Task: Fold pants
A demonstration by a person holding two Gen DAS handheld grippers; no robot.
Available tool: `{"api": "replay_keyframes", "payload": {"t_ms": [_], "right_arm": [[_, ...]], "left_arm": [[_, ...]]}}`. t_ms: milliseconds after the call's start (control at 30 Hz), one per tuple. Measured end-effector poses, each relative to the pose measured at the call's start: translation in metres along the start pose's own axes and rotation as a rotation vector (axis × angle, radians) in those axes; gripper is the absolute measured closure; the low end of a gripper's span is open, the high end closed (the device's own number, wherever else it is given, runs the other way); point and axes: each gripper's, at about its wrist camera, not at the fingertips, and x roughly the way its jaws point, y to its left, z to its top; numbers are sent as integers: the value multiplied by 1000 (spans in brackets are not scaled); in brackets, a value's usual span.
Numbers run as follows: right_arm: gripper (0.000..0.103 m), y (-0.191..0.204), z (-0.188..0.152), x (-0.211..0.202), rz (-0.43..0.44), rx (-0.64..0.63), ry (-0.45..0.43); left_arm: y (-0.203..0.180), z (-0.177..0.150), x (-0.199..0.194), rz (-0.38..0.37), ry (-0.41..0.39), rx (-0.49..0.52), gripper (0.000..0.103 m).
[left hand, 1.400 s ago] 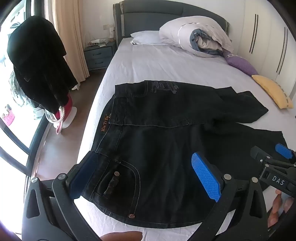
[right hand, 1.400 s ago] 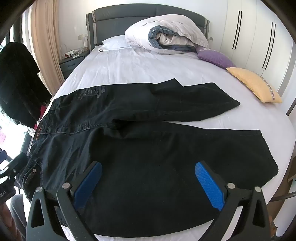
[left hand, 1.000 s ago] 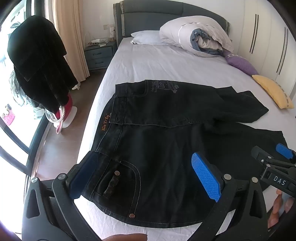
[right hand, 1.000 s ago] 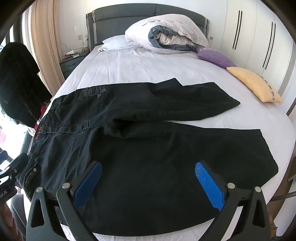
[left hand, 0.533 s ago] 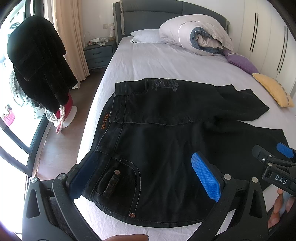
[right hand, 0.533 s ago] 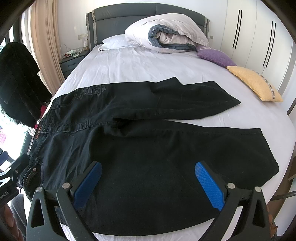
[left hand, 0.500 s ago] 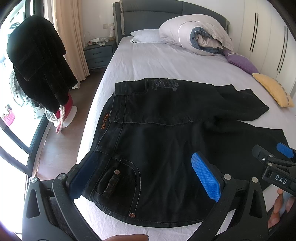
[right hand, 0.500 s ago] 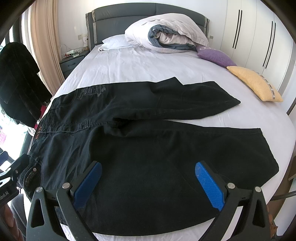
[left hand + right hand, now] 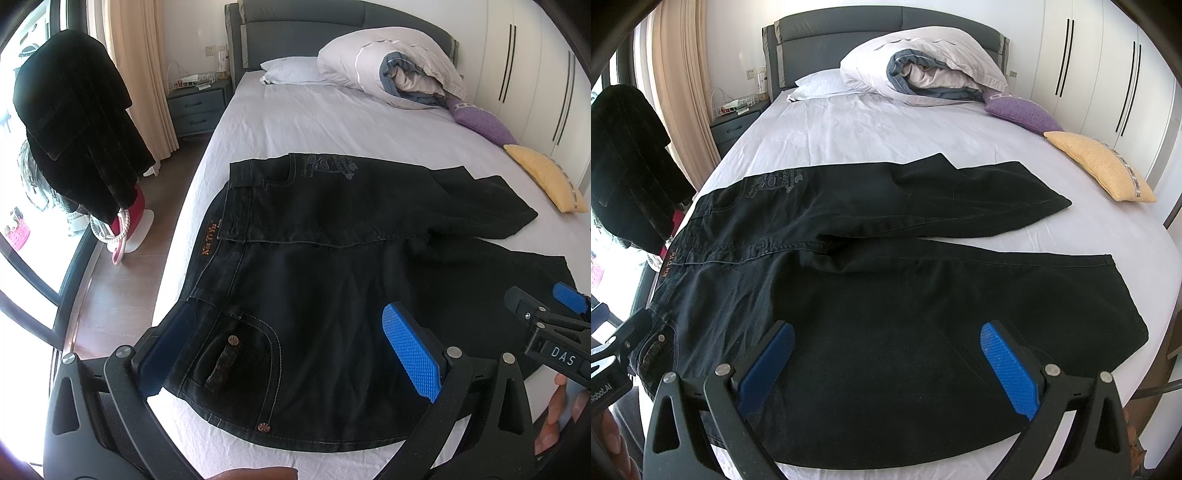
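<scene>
Pants (image 9: 886, 280): unfolded, spread on bed (image 9: 886, 129) ahead of both tools.
Left tool (image 9: 291, 350): apart, empty.
Right tool (image 9: 886, 365): apart, empty.

- Pants (image 9: 886, 280): black denim, pale stitching, orange waistband label.
- Gripper pads (image 9: 1010, 371): blue, dotted texture.
- Bed sheet (image 9: 886, 133): white.
- Headboard (image 9: 831, 40): dark grey.
- Cushions at the sheet's right edge: purple (image 9: 1021, 110) and yellow (image 9: 1100, 164).
- Curtain (image 9: 147, 74): beige.

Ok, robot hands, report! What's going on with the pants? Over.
Left gripper and right gripper: jaws open, empty, over the near leg. Pants spread flat on the bed, unfolded. Nothing in the way.
</scene>
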Motion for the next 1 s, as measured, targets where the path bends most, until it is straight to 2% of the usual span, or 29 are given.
{"api": "replay_keyframes", "payload": {"t_ms": [1000], "right_arm": [[0, 1, -5, 0, 2, 2, 2]], "left_arm": [[0, -4, 2, 3, 6, -1, 0]]}}
